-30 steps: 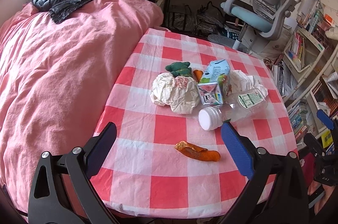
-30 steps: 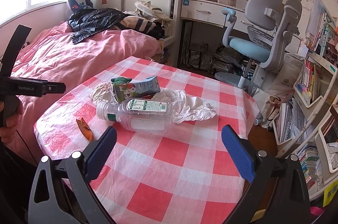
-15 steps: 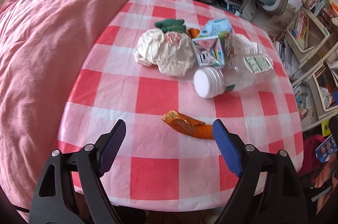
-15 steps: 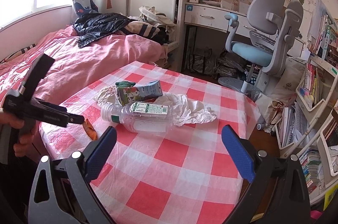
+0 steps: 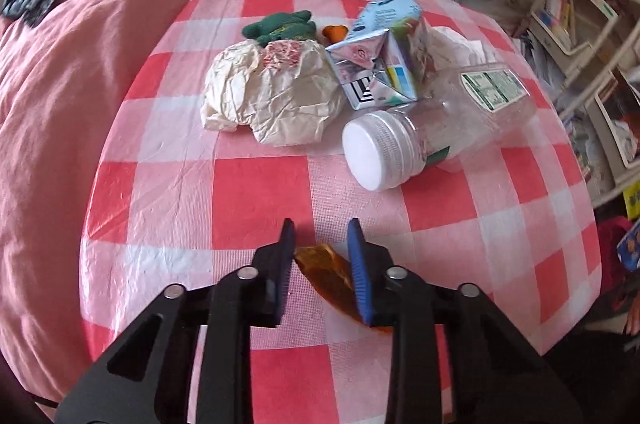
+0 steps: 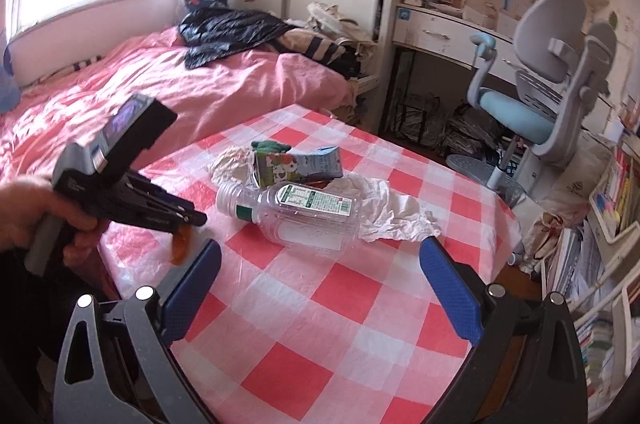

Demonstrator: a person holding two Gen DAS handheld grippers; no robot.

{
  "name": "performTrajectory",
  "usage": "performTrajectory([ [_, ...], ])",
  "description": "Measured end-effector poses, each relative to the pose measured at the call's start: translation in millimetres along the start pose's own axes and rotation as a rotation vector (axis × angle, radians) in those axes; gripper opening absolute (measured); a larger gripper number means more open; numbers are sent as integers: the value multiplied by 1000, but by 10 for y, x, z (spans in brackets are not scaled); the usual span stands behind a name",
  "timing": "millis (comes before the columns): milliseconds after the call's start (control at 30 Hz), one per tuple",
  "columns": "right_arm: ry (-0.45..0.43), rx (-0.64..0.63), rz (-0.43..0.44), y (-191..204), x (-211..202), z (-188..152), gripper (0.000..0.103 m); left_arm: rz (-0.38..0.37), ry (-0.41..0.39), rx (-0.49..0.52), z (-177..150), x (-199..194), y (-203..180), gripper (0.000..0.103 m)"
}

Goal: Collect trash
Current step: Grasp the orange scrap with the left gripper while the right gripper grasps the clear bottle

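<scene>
The orange peel [image 5: 328, 274] lies near the surface's [image 5: 256, 192] front edge, with bare checked cloth between it and the bottle [image 5: 436, 128], carton [image 5: 384, 60] and crumpled paper [image 5: 272, 96]. The left gripper [image 5: 320, 244], tilted steeply down, is closing around the peel, whose far end it hides. The right gripper [image 6: 320, 272] hangs wide apart, empty.

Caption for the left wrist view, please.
Left gripper closing around an orange peel on the checked tablecloth, other trash beyond.
</scene>
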State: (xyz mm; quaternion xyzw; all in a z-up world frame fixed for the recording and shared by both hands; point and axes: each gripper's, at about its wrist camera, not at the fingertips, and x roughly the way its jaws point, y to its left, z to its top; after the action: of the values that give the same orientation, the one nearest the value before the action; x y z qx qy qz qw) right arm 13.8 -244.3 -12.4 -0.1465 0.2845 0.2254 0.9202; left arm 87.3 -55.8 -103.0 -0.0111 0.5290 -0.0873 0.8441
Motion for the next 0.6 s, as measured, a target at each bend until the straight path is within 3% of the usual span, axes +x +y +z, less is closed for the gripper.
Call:
performTrajectory([
  [67,37,-96,41,59,180,102,95,-56,3,12,36,-31,65,19],
  [167,93,-261,96,182,484,303,95,-37,-18,-43,85,-152,227,23],
  [200,117,-297,116,212,582,346,95,-29,-16,-72,82,-195,287,29],
  [233,140,-328,127,231,680,378,95,-23,-21,-95,68,-235,336,42],
  [267,168,-365,141,263,825,427,95,-10,-27,-104,41,-274,360,47],
  [433,268,-476,193,353,1293,439,95,20,6,-30,-76,-193,166,49],
  [600,379,-478,279,345,1510,384,95,58,45,100,-109,-6,-151,49],
])
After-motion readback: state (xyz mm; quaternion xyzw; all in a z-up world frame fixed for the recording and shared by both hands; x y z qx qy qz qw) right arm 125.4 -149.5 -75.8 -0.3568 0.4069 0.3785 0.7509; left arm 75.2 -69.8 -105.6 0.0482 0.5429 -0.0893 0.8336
